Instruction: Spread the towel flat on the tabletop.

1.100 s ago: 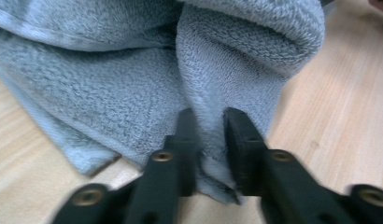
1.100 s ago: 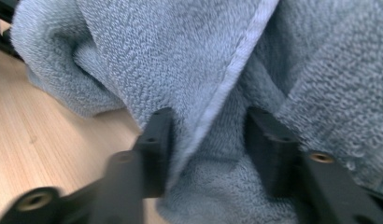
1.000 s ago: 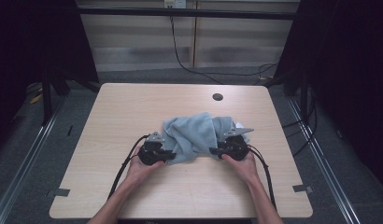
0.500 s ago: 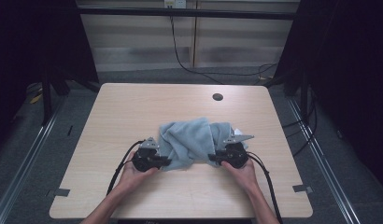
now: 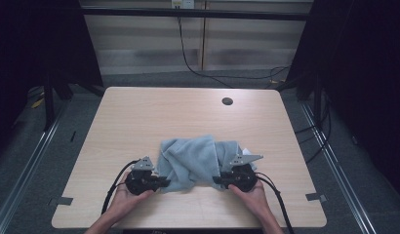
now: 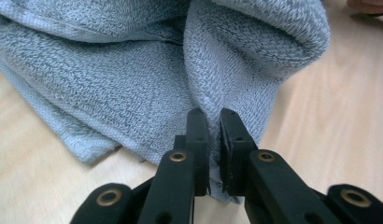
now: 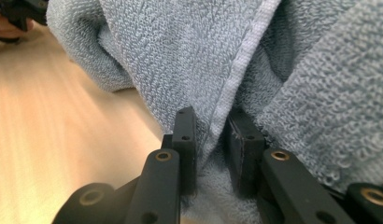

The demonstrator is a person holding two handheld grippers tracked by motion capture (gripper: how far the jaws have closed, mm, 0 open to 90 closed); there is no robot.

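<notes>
Both hands are sliding back toward the near edge of the bench [image 5: 139, 112] since a second ago, dragging the towel [image 5: 193, 158] with them, and the right claw's jaws have just been closing with terry cloth between them.

High view: the blue-grey towel is lying bunched in soft folds at the near middle of the pale wood-grain bench. The left claw [image 5: 161, 183] is biting its near left corner, the right claw [image 5: 216, 180] its near right edge. A small dark round hole [image 5: 227, 101] is sitting well apart, toward the far edge, and black cables are trailing from both claws.

Left gripper view: the left claw [image 6: 214, 122] is pinching narrow on a thin fold of looped terry.

Right gripper view: the right claw [image 7: 209, 122] is clamping a thicker pleat beside the towel's flat stitched hem, and the left hand is showing at the top left corner.
</notes>
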